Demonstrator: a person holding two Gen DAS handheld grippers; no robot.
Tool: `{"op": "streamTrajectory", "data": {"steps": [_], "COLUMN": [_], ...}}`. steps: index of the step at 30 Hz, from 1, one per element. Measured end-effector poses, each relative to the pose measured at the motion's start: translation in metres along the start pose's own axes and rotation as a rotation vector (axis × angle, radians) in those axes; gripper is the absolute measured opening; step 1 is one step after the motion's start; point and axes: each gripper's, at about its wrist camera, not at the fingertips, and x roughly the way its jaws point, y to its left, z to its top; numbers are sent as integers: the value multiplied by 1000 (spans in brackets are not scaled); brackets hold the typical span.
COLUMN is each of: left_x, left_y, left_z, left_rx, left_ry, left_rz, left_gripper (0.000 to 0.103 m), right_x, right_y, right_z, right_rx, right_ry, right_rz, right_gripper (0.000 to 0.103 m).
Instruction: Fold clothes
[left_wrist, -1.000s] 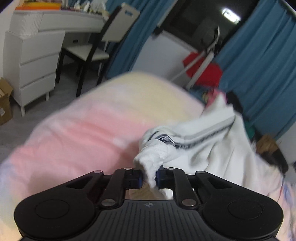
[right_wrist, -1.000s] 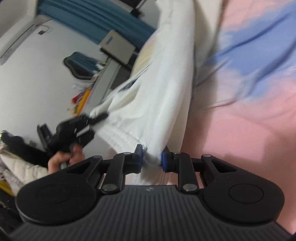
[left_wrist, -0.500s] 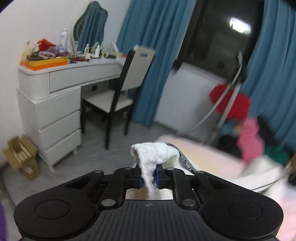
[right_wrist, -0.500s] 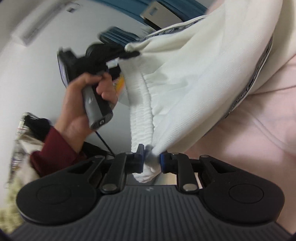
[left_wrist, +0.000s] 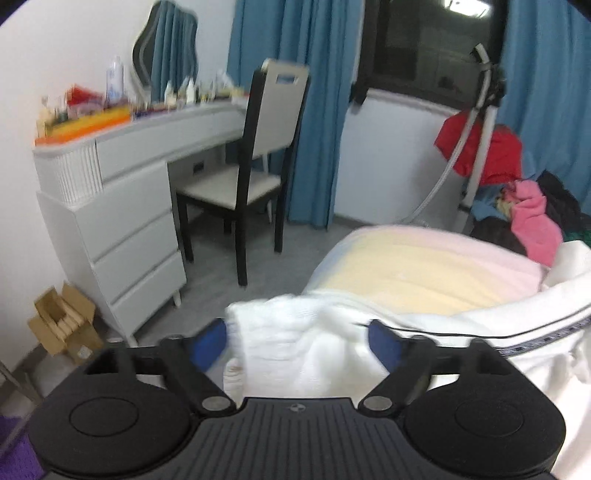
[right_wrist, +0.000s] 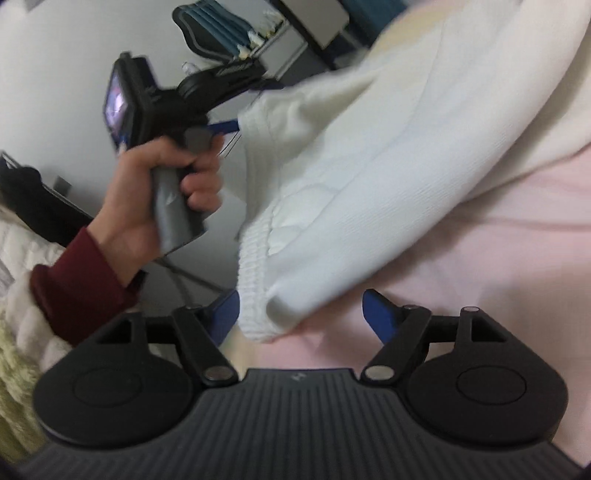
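both grippers are letting go now: a moment ago each was pinching the ribbed hem, and now the left gripper (left_wrist: 297, 338) and right gripper (right_wrist: 301, 314) are standing wide apart, with the white garment (left_wrist: 295, 354) slumping loose between the fingers onto the pastel bed (left_wrist: 424, 269). it's looking spread rather than folded, so the actual folds are still waiting.

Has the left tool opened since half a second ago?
Yes. The left tool now stands open around the white garment; its fingers had pinched the cuff before.
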Motion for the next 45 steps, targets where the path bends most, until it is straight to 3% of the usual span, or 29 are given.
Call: {"op": "streamTrajectory", "data": {"steps": [4, 8, 13, 19, 24, 31, 35, 43, 44, 45], "left_x": [-65, -131, -208, -248, -235, -159, -94, 4, 14, 21], "left_y": [-19, -47, -89, -143, -199, -293, -351, -465, -476, -482], "left_z": [-10, -29, -70, -130, -150, -126, -100, -69, -66, -65], "left_rx": [34, 32, 39, 133, 251, 369, 411, 544, 556, 564], "left_ry": [-86, -133, -181, -189, -149, -149, -178, -269, -279, -284], "left_rz": [-24, -96, -190, -293, -290, -260, -235, -162, -153, -150], "left_gripper": [95, 96, 98, 97, 92, 87, 79, 71, 64, 45], "right_x": [-58, -123, -192, -231, -252, -267, -259, -232, -230, -227], "right_y": [14, 28, 17, -8, -36, -86, -125, -191, -196, -200], "right_z": [-8, -20, -37, -66, -71, -59, -46, -21, -21, -21], "right_rx": [-112, -201, -257, -274, -170, -26, 25, 150, 154, 157], "right_ry": [-110, -247, -384, -472, -530, -622, -600, -564, -561, -558], "right_rz": [-106, -199, -320, -516, -575, -631, -707, -715, -714, -713], "right_gripper": [76, 76, 76, 75, 75, 75, 75, 75, 75, 75]}}
